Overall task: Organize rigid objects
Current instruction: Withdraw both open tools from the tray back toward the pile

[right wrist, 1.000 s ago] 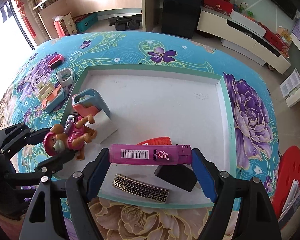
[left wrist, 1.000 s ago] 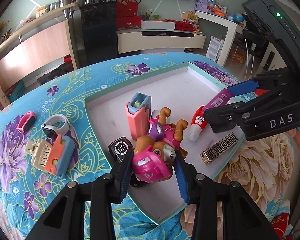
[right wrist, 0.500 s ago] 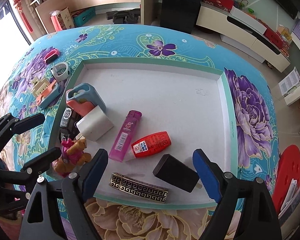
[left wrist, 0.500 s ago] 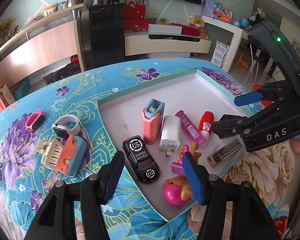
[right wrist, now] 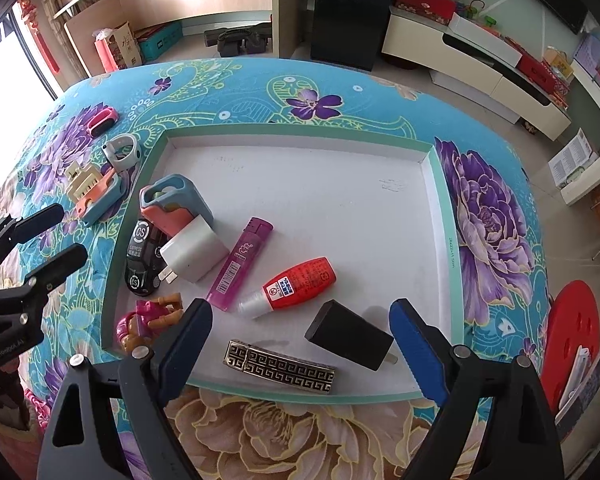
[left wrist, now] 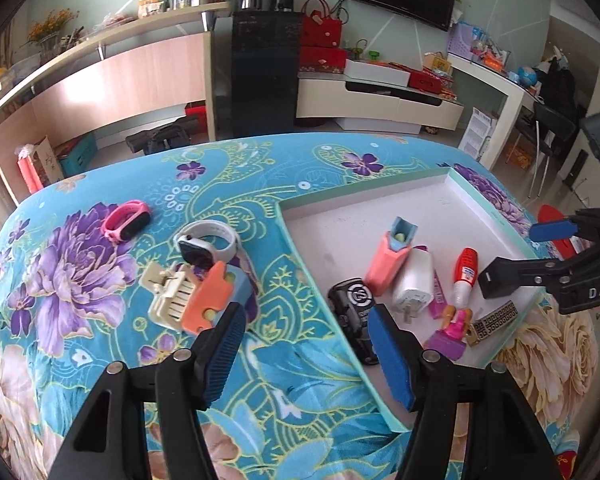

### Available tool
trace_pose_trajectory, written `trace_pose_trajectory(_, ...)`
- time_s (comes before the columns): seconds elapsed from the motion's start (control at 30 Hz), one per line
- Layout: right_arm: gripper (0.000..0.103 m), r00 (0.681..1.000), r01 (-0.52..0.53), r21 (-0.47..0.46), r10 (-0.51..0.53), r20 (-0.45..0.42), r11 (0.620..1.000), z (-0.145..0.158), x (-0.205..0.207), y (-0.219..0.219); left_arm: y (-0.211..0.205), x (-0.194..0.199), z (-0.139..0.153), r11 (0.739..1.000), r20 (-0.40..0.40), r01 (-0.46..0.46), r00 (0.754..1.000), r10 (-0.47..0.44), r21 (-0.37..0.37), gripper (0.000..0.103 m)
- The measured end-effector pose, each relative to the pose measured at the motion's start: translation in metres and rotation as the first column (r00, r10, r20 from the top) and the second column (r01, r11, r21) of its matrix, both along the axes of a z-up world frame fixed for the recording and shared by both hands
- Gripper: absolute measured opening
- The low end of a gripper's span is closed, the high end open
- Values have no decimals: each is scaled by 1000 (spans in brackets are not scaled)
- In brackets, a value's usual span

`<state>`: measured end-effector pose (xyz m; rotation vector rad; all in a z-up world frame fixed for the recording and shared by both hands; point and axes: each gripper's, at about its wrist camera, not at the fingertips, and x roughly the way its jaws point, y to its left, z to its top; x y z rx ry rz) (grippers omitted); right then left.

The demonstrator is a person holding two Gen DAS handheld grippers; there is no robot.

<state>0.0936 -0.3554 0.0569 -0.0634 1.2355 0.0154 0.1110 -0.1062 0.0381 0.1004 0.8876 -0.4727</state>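
Most things already lie in the tray (right wrist: pixel 440 216), while two watches (left wrist: pixel 208 242), a clip (left wrist: pixel 168 296) and a case (left wrist: pixel 216 296) wait on the surface (left wrist: pixel 100 344); left tool (left wrist: pixel 304 354) opening, empty, right tool (right wrist: pixel 300 344) spread, empty

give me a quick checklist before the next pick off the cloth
1. Left tongs empty: ok, jaws opening, nothing between them.
2. Right tongs empty: ok, open above the tray.
3. Things left outside the tray: not ok, pink band, grey watch, cream clip and orange-blue case lie on the cloth.
4. Clip and case apart: not ok, they touch.
5. Free tray space: ok, far half is bare.
6. Toy dog settled: cannot tell, partly hidden.
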Motion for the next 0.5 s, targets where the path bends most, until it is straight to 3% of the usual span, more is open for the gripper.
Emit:
trace_pose_trajectory(0.23,90,990,118,15,-119,70,993,15,-13,22,53,17,-11,985,-33,-169,985,170,35,69)
trace_pose_trajectory(0.5,90,965,197,114,-213,155,974,30,-26,72,111,25,-18,934,-51,-352,933,356,67,71)
